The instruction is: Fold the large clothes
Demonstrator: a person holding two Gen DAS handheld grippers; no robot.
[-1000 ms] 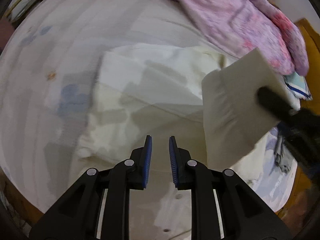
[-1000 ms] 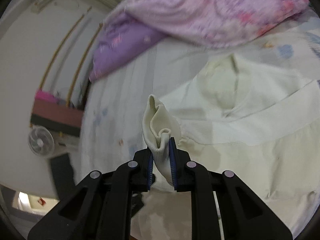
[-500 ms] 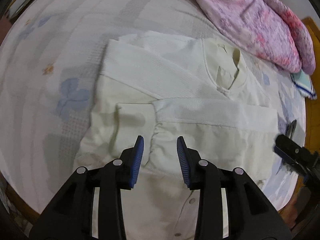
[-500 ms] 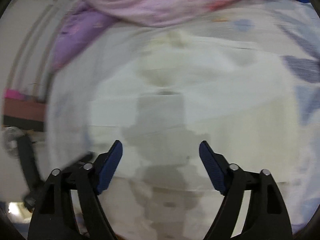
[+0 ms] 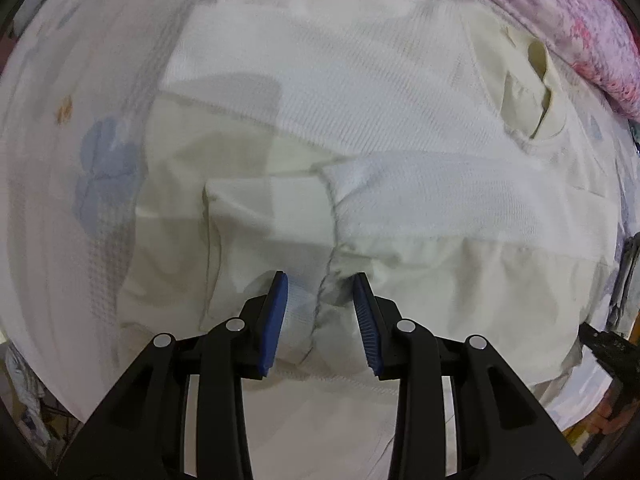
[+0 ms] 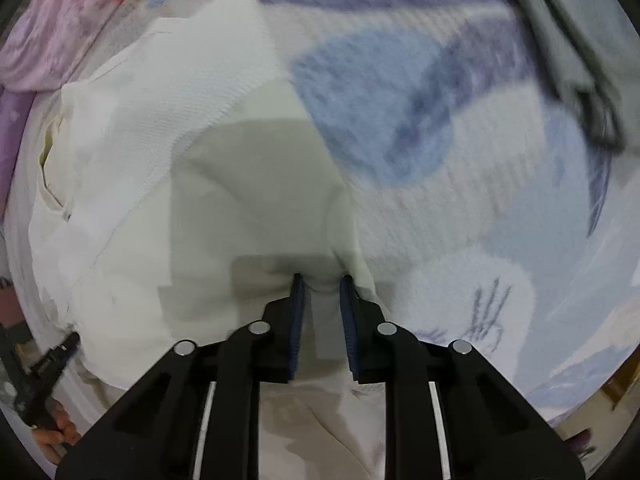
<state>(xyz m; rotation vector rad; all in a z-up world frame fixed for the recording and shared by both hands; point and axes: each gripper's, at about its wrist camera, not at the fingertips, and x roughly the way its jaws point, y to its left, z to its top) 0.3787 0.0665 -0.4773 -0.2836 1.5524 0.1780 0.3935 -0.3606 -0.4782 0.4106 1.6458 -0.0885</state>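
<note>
Pointing both grippers down at the cream shirt (image 5: 360, 128). My left gripper (image 5: 320, 300) is open, sleeve cuff between its fingers. My right gripper (image 6: 322, 304) just closed, pinching the shirt's edge.

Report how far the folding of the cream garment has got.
Done: both sleeves lie folded across the cream garment on the bed sheet.

In hand: the left gripper straddles the sleeve cuff, pads apart. The right gripper has just been closing on the garment's edge.

Left: the body is not yet folded over.
</note>
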